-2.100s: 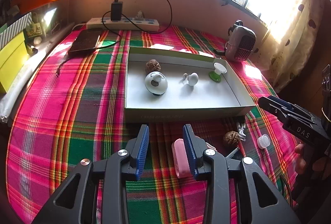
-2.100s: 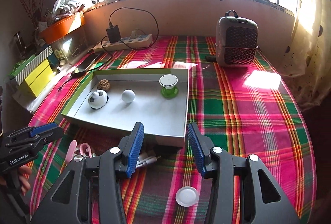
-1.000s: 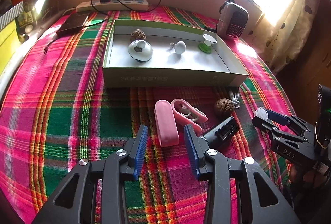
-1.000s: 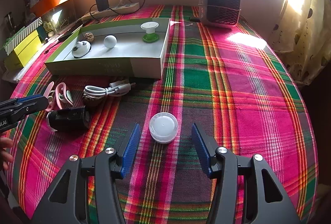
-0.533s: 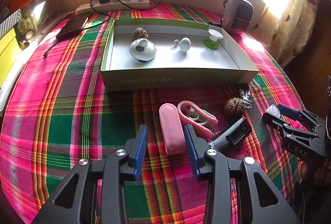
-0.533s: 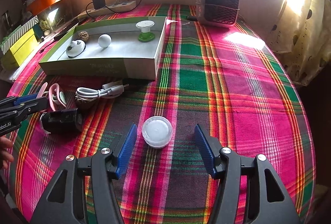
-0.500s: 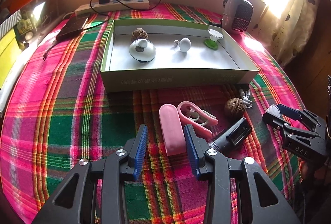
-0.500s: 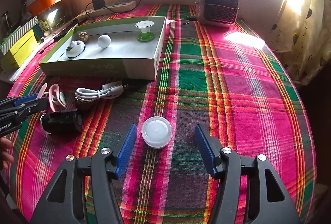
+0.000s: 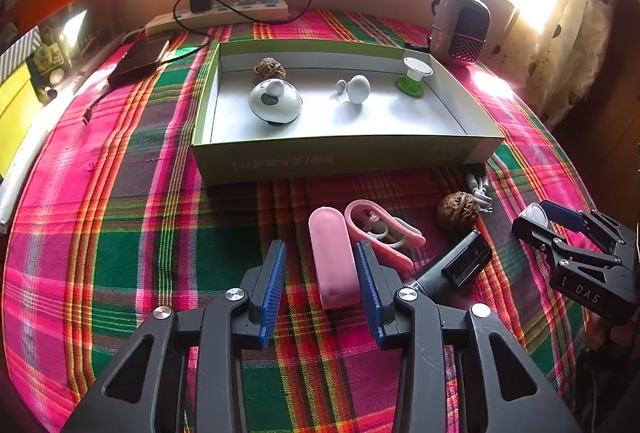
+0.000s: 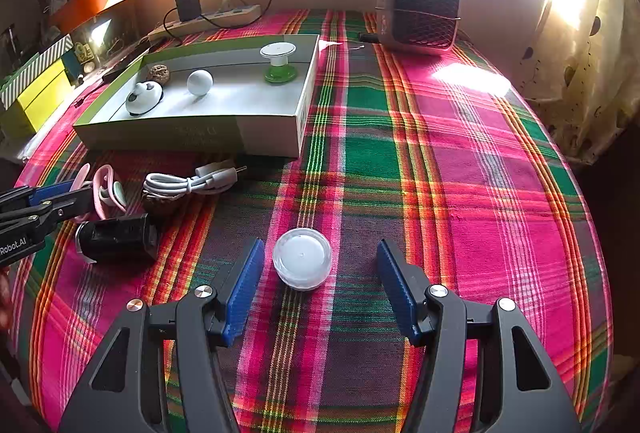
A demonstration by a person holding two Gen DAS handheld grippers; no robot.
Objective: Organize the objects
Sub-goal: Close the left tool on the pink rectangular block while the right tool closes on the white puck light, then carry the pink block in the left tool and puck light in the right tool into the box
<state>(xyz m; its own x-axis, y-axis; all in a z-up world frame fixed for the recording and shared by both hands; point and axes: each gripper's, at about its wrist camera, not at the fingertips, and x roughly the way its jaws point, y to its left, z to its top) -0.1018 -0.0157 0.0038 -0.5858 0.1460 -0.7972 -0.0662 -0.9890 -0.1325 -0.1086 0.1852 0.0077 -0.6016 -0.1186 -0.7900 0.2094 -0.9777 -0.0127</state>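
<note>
A pink oblong case (image 9: 334,257) lies on the plaid cloth between the blue pads of my left gripper (image 9: 320,257). Its jaws are closing; the right pad is close to the case and the left pad stands clear of it. Beside it lie an open pink earbud holder (image 9: 380,229), a walnut (image 9: 457,211) and a black device (image 9: 460,265). My right gripper (image 10: 320,253) is open around a white round lid (image 10: 302,259), touching nothing. The green box (image 9: 340,157) holds a walnut (image 9: 269,69), a white dome (image 9: 275,101), a white knob (image 9: 358,89) and a green-footed spool (image 9: 414,77).
A coiled white cable (image 10: 188,183) lies in front of the box. A small heater (image 10: 420,7) stands at the back right, a power strip (image 9: 224,17) with a charger at the back. A dark phone (image 9: 140,59) and yellow boxes (image 10: 36,93) sit at the left.
Both grippers have drawn back from the box. The left one has come down around the pink case and narrowed slightly. The right one's jaws have widened around the white lid.
</note>
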